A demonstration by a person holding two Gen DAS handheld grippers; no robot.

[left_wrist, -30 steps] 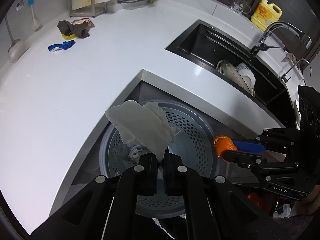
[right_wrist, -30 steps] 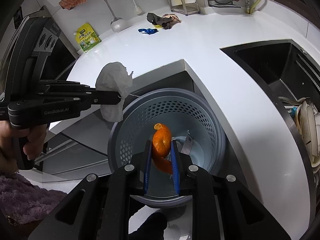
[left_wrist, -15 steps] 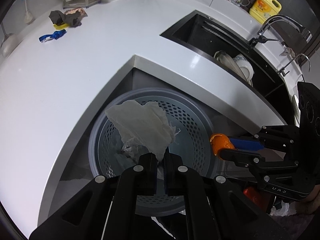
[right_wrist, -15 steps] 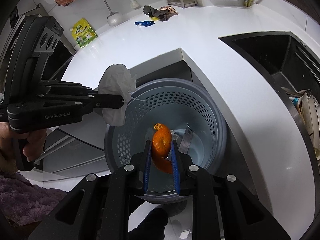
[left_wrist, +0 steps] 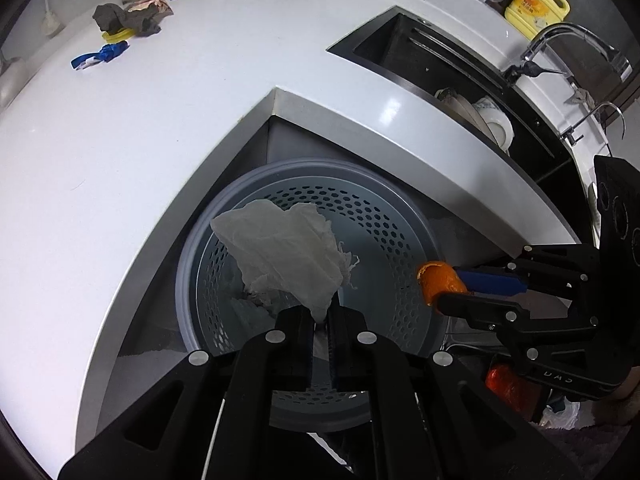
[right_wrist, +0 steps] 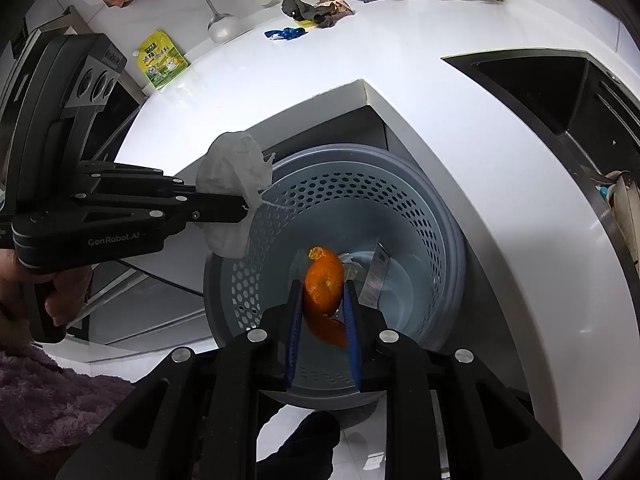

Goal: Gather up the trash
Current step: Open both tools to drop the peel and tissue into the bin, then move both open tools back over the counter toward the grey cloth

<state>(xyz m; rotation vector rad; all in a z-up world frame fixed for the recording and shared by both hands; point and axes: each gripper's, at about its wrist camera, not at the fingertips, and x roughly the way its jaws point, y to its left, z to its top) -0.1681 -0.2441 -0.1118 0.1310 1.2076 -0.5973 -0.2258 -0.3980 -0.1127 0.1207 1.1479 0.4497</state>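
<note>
The left gripper (left_wrist: pixel 321 317) pinches a crumpled white tissue (left_wrist: pixel 286 258) by its lower corner, holding it above the open mouth of the perforated grey bin (left_wrist: pixel 396 240) that stands on the floor in the inner corner of the white counter (left_wrist: pixel 120 140). The right gripper (right_wrist: pixel 322 312) clamps a piece of orange peel (right_wrist: pixel 324 284) between its blue pads, over the same bin. Far back on the counter lie a dark crumpled rag (left_wrist: pixel 124 20) and a blue scrap (left_wrist: pixel 100 54), and the sink (left_wrist: pixel 440 60) is to the right.
</note>
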